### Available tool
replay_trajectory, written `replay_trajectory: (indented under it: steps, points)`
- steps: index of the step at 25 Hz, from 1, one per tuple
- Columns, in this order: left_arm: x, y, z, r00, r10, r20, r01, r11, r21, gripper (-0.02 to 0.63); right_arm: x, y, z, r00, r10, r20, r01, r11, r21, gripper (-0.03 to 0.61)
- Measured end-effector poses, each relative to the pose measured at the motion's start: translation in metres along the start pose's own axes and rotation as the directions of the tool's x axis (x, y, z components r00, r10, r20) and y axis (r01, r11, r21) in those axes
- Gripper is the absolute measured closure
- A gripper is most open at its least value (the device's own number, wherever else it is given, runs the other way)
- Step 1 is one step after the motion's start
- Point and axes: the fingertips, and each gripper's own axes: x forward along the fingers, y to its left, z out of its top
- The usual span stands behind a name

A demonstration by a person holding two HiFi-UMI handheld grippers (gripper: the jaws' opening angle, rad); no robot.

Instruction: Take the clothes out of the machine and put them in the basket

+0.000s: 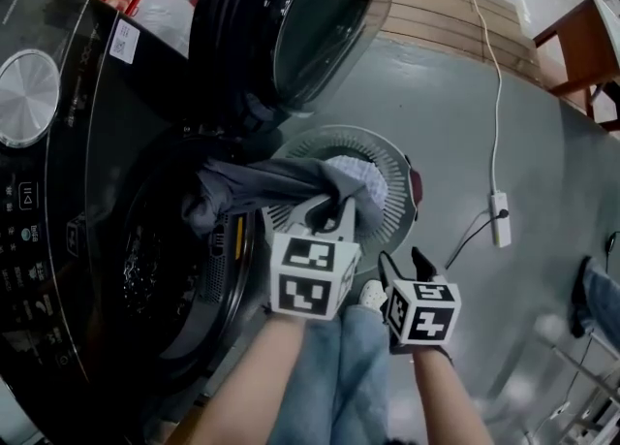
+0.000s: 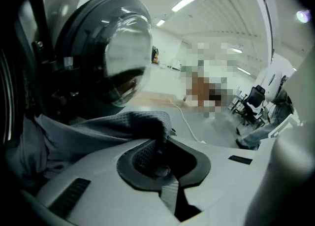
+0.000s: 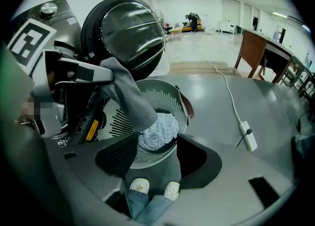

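- Holding the grey garment (image 1: 257,186) pinched tight, the left gripper (image 1: 332,210) hangs over the basket (image 1: 378,138); the tail trails left into the machine (image 1: 165,264).
- Lift higher so the tail clears; the right gripper (image 1: 406,261), jaws apart and empty, can help.

Left gripper (image 1: 329,208) and right gripper (image 1: 403,261): pale grey shells, black jaws, each topped by a white cube (image 1: 312,276) with black square markers. Person wears blue jeans (image 1: 339,375) and white clogs (image 3: 139,186).

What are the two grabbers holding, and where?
The left gripper pinches the grey waffle-knit cloth by a bunched end; the right gripper holds nothing.
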Motion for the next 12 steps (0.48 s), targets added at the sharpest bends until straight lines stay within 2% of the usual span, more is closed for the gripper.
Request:
replay_trajectory:
  steps: [3, 6, 10, 11, 12]
  points:
    - [0.006, -0.025, 0.006, 0.999, -0.034, -0.012, 0.034, 0.996, 0.076, 0.588, -0.003, -0.011, 0.003, 1.0, -0.014, 0.01, 0.014, 0.999, 0.037, 0.331]
    - [0.011, -0.033, -0.001, 0.998, -0.046, -0.045, 0.05, 0.995, 0.084, 0.588, -0.005, -0.018, 0.006, 1.0, -0.022, 0.022, 0.02, 0.997, 0.072, 0.333]
    - [0.013, -0.011, -0.029, 0.988, 0.081, -0.135, -0.064, 0.99, 0.125, 0.578, -0.004, -0.017, 0.004, 1.0, -0.017, 0.005, 0.016, 0.999, 0.037, 0.333]
    - [0.013, -0.006, -0.036, 0.982, 0.106, -0.157, -0.086, 0.988, 0.129, 0.538, -0.003, -0.017, 0.003, 1.0, -0.016, 0.0, 0.016, 1.0, 0.026, 0.333]
    - [0.012, 0.0, -0.043, 0.976, 0.126, -0.177, -0.105, 0.987, 0.125, 0.46, -0.003, -0.017, 0.003, 1.0, -0.016, -0.004, 0.016, 1.0, 0.021, 0.333]
